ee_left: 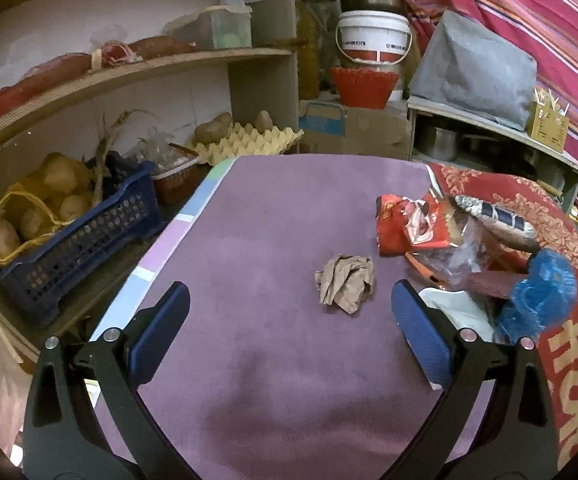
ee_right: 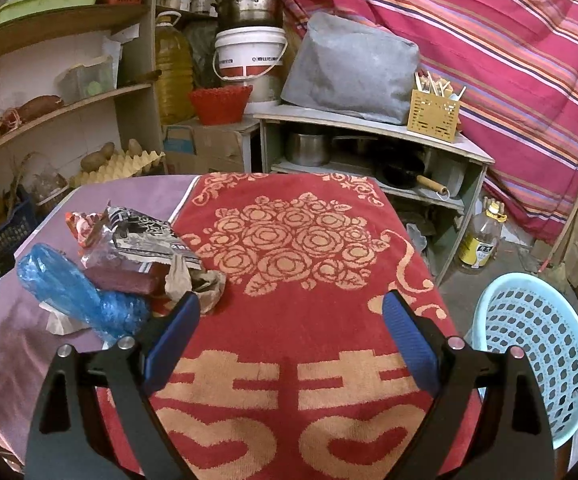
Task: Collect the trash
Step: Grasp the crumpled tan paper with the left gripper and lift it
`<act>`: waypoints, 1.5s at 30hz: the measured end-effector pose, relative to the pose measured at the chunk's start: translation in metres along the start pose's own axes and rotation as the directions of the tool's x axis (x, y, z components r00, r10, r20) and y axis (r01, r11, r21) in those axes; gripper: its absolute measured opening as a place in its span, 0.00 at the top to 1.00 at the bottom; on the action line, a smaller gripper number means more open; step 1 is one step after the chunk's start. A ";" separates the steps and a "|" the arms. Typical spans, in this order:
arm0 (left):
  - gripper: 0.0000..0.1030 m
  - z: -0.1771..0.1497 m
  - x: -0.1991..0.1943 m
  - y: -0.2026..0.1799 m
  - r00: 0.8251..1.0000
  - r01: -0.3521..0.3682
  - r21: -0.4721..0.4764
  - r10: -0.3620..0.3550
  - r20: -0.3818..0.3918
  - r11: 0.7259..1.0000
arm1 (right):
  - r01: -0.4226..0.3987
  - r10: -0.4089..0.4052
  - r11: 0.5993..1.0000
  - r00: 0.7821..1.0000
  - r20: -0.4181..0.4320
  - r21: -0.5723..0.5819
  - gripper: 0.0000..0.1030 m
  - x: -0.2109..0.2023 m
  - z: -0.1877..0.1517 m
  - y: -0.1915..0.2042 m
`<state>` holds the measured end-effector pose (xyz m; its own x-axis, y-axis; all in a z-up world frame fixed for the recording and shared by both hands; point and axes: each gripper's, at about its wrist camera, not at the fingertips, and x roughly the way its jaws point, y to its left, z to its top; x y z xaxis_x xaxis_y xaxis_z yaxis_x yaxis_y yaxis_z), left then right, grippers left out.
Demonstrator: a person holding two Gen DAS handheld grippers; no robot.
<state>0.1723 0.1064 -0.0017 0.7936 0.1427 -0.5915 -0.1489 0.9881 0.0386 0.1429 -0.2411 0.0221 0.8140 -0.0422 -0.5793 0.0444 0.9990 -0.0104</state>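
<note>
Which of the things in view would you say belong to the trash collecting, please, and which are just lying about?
For the job:
crumpled brown paper
red snack wrapper
blue plastic bag
clear plastic film
light blue perforated basket, probably the bin
left tongs and right tongs, both open and empty

Just lying about:
potatoes in the blue crate
egg tray
white bucket
oil bottle

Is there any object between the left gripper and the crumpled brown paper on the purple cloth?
No. The left gripper is open, and only bare purple cloth lies between it and the crumpled brown paper. The other trash lies to its right.
</note>
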 end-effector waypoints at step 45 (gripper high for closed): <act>0.58 -0.016 -0.033 0.015 0.999 0.034 0.032 -0.033 -0.028 0.999 | -0.122 0.114 0.976 0.992 -0.055 -0.178 0.12 -0.001 -0.030 0.105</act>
<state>0.1340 0.1156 0.0058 0.7815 0.1084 -0.6144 -0.1027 0.9937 0.0447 0.1291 -0.1355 -0.0028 0.7806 0.0725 -0.6208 -0.1589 0.9836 -0.0849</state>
